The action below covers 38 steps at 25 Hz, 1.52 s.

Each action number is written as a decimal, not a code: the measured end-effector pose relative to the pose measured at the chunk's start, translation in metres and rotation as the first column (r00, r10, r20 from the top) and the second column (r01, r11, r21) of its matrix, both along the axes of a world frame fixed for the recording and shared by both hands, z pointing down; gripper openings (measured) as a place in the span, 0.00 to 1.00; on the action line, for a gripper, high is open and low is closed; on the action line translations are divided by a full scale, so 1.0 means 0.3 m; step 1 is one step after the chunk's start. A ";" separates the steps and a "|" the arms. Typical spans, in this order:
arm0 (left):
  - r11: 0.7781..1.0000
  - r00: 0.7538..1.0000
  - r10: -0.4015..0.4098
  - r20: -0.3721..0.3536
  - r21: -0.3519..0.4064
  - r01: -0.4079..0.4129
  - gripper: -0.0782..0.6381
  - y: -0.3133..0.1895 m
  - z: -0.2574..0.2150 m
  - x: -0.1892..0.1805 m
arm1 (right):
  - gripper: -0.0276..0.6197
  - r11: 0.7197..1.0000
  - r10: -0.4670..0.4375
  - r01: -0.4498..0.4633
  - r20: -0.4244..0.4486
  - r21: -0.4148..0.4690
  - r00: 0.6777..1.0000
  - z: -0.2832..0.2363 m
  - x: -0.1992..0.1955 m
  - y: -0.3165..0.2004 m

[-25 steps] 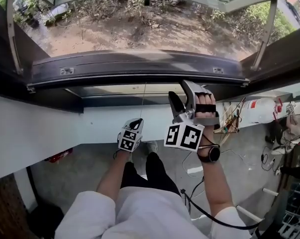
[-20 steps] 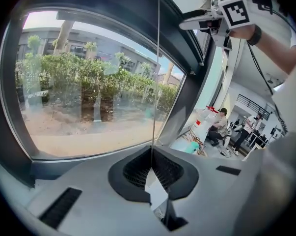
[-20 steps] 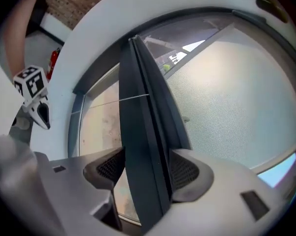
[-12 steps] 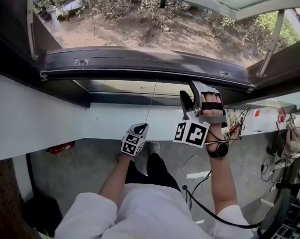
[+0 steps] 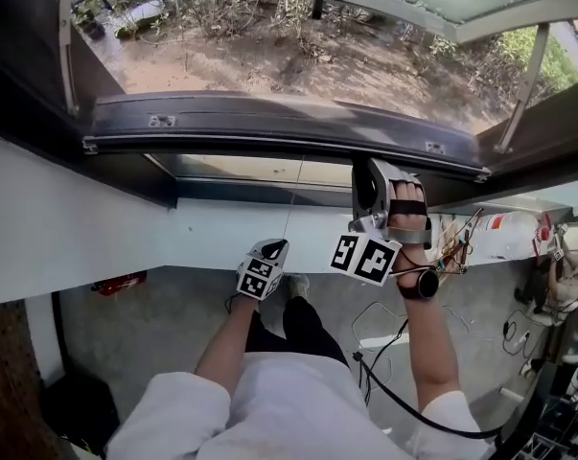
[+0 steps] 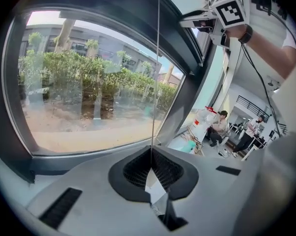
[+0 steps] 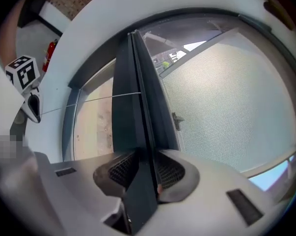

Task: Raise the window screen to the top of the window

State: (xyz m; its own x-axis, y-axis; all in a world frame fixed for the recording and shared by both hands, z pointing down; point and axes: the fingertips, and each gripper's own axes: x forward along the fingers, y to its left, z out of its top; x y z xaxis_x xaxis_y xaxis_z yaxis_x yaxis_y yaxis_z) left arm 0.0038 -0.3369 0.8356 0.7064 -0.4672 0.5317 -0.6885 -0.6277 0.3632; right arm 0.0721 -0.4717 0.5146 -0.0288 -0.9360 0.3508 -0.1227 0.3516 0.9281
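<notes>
Grip spot first. The window screen (image 7: 226,97) is fine mesh hanging off a dark bar (image 7: 138,82). Mesh looks light and floppy, prob. easy to crease or poke thru, so no place to grab. The bar looks stiff, smooth and fairly light: that's the handle.

Head view: the bar sits low in the window, just above the sill (image 5: 231,193), w/ a thin strip of daylight under it. Nearly all the travel to the top is ahead, I'd say.

Right gripper (image 7: 148,173): jaws clamped tight on the bar's edge, 1 pad each side, no gap showing. From the head view it bites right of the bar's middle. Lifting from there could cock the bar in its side tracks, so a level, steady raise looks wise. If there's a spring roller up top, it may tug.

Left gripper (image 6: 151,154): jaws pinched together on a thin cord (image 6: 156,73). The cord runs taut and straight from the pads up to the bar, approx. mid-span. It's hair-thin and likely slippery, OK for steadying, poor for hauling.

Left gripper hangs lower and nearer the person, well apart from the right 1, in front of the white wall (image 5: 212,233). So 2 holds: bar on the right, cord on the left.
</notes>
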 end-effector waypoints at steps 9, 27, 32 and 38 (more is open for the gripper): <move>0.987 0.990 -0.131 -0.055 -0.097 0.126 0.11 0.060 -0.016 -0.087 | 0.17 0.997 0.010 -0.017 -0.099 -0.073 0.995 -0.002 0.003 0.006; 0.995 0.996 -0.087 0.013 -0.053 0.088 0.11 0.070 -0.049 -0.125 | 0.14 0.997 0.015 -0.021 -0.072 -0.073 0.997 -0.024 0.009 0.018; 0.995 0.995 -0.099 -0.021 -0.035 0.098 0.11 0.086 -0.107 -0.144 | 0.10 1.000 0.024 -0.025 -0.033 -0.008 0.999 -0.093 0.004 0.012; 0.998 0.997 -0.056 -0.059 0.033 0.058 0.11 0.052 -0.226 -0.098 | 0.08 0.993 0.028 -0.032 0.033 0.111 0.999 -0.243 -0.002 0.004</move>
